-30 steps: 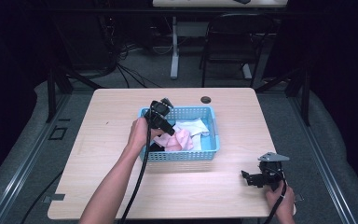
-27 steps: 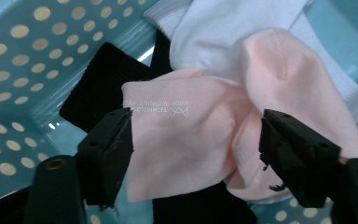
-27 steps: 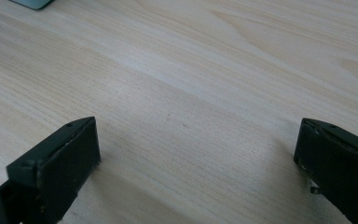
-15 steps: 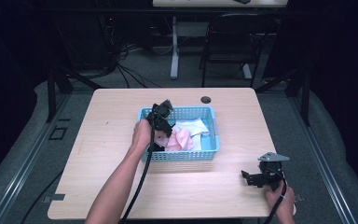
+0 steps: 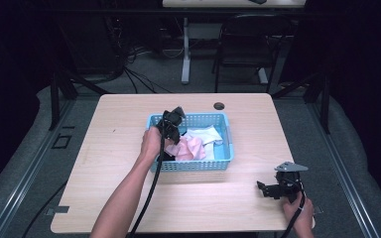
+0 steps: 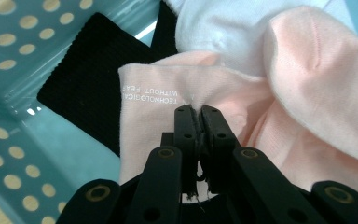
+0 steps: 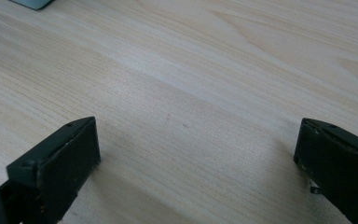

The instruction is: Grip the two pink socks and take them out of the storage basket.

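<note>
A blue perforated basket stands mid-table with a pink cloth, a white cloth and a black cloth in it. My left gripper reaches down into its left part. In the left gripper view the jaws have just been closing and now pinch an edge of the pink cloth, left gripper shut on it, with the black cloth and the white cloth beside. My right gripper rests low at the table's front right, open over bare wood, right gripper.
The wooden table has a round cable hole behind the basket. A corner of the basket lies far off in the right gripper view. Beyond the table stand a chair and a desk leg amid floor cables.
The left hand has shifted slightly over the basket's left part and its gripper sits a little lower among the cloths. The right hand and gripper have kept still.
</note>
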Available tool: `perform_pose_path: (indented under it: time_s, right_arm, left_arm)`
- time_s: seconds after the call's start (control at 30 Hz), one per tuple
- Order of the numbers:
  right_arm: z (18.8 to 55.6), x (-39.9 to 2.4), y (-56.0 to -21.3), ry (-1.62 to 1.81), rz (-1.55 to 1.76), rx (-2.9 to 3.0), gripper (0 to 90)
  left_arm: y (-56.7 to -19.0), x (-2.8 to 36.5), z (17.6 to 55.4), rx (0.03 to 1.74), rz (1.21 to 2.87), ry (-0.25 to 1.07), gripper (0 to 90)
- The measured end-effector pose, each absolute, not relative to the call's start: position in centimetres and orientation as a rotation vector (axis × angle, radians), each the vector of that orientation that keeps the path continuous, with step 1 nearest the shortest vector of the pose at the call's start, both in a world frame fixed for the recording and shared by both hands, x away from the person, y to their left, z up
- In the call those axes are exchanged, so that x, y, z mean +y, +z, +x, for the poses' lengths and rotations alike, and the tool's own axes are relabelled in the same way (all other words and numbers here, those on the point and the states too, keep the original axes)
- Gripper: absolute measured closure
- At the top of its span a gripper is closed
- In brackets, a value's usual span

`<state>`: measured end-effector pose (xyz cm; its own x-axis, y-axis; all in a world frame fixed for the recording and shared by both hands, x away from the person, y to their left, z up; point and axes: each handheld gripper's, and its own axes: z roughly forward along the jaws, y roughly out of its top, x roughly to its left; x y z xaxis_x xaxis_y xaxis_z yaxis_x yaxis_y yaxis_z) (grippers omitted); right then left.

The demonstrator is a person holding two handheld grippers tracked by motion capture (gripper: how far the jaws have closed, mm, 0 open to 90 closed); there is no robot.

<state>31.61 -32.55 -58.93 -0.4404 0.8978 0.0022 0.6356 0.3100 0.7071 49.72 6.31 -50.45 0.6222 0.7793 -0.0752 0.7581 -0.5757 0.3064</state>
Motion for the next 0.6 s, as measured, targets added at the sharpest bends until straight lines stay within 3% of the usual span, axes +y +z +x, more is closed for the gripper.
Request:
perform_pose_path:
  time_s: [0.6]
  right_arm:
    - [31.6,-32.5,-58.9,0.908,1.367,2.188,0.0]
  left_arm:
    - [-45.9,7.3,47.9,1.129,2.518,0.206,87.2]
